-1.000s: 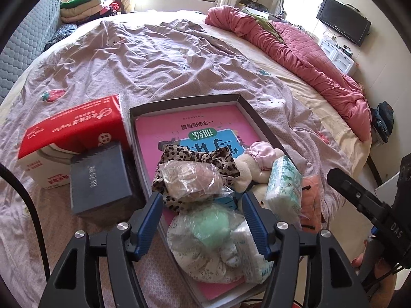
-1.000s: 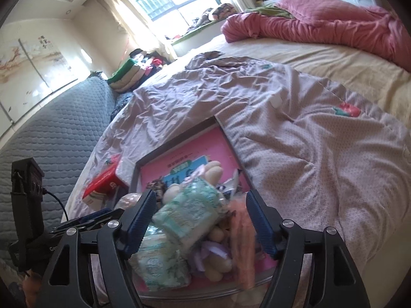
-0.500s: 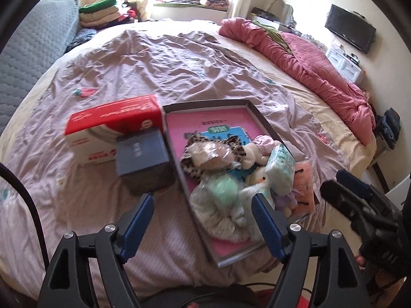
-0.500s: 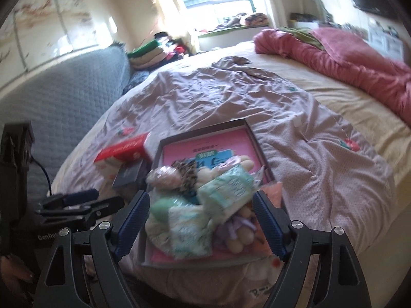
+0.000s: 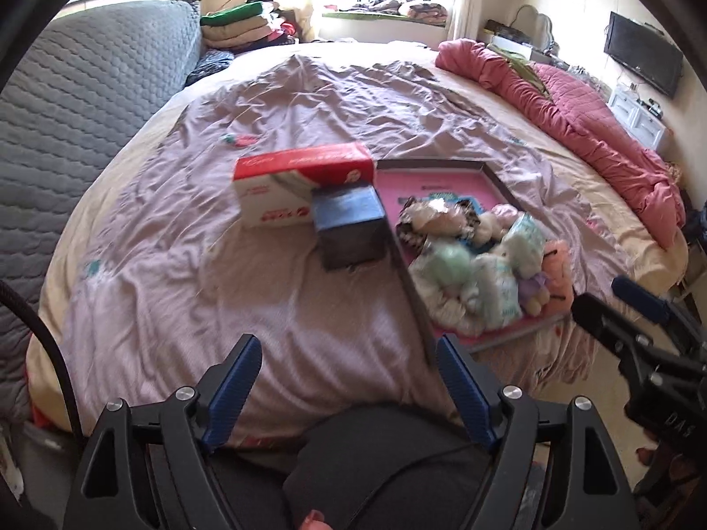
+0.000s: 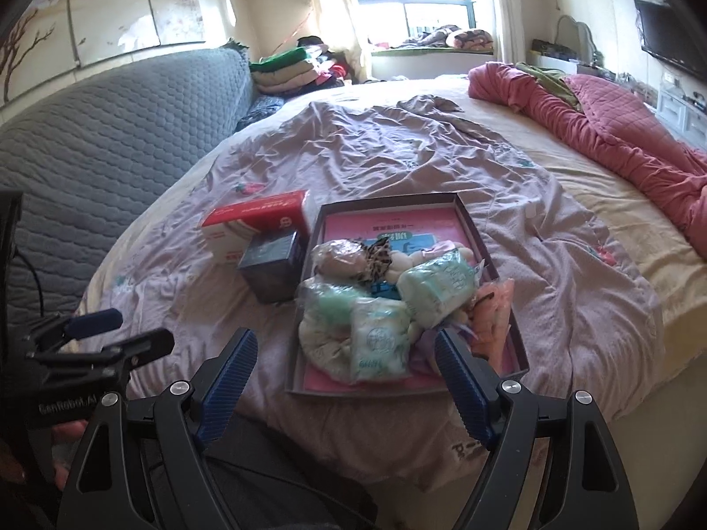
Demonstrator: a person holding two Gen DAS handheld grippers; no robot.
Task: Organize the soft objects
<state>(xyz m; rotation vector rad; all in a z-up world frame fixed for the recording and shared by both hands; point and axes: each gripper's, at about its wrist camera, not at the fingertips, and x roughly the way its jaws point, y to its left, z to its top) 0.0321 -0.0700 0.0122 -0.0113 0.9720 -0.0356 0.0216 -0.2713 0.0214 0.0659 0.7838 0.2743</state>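
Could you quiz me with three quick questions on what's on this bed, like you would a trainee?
1. True or false: the soft toys lie piled in the shallow tray.
2. What stands against the tray's left side, in front of the red and white box?
A. a dark box
B. a lamp
C. a shoe
3. Is anything between the fingers of the right gripper or the left gripper?

Key: 1 true; 2 A; 3 no, both are open and empty.

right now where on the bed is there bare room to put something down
Free: mauve sheet beyond the tray, and the near strip in front of the dark box. Crowded: the tray's near half and the red box side.
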